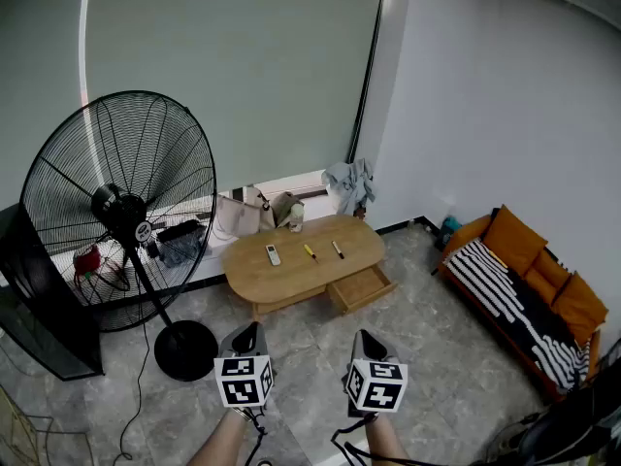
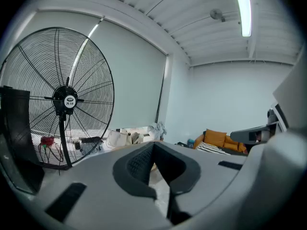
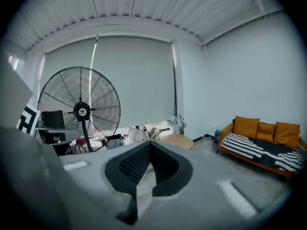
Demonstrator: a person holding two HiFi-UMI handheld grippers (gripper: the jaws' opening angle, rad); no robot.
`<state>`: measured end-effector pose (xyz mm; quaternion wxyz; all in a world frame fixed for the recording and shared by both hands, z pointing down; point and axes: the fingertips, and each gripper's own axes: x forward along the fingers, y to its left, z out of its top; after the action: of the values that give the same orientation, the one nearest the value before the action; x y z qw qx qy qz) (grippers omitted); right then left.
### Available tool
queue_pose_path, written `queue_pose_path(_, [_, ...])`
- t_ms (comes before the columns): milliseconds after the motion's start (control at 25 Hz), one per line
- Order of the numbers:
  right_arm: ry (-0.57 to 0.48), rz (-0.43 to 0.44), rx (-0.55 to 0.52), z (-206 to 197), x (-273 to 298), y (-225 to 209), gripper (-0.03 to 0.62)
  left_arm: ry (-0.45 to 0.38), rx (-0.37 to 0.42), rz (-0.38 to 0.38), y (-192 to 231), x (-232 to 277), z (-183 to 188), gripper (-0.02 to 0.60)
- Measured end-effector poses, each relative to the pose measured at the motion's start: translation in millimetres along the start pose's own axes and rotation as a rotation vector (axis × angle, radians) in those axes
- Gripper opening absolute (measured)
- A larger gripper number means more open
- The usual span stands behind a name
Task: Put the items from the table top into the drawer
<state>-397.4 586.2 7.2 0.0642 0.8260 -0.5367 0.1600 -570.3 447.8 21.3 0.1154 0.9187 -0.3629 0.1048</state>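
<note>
- The table [image 1: 291, 282] stands far off in the middle of the room. It is an oval wooden top on a grey tiled floor [image 1: 427, 377].
- Three items lie in a row on the table, apart from each other. A remote [image 1: 274, 254] is at the left, a yellow pen [image 1: 310, 251] in the middle and a dark pen [image 1: 338, 249] at the right.
- The drawer [image 1: 361, 286] is pulled out from the table's near right side, and none of the three items is in it.
- The left gripper [image 1: 246, 331] is held near, low in the head view and well apart from the table. Its jaws are closed tip to tip with nothing between them.
- The right gripper [image 1: 368, 339] is beside it, level with it and just as far from the table. Its jaws are also fully closed and empty.
- Both grippers point towards the table and tilt slightly down.
- A big fan [image 1: 118, 212] on a round base stands left of the table.
- Bags [image 1: 243, 214] and a grey cloth [image 1: 349, 184] lie along the far wall behind the table.
- An orange sofa [image 1: 524, 289] with a striped cover sits along the right wall.
</note>
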Motion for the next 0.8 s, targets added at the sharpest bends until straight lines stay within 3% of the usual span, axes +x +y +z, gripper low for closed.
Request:
queue_pose_path(480, [-0.018,-0.006,0.006,2.6,8.2,21.2,0.005,0.008,0.014,-0.045,15.7,8.3,-1.1,-0.008])
queue_pose_path(800, [0.002,-0.07,0.068,-17.2,13.9,23.7,0.005,0.02,0.033,-0.092,31.1,18.9,-7.9,-0.008])
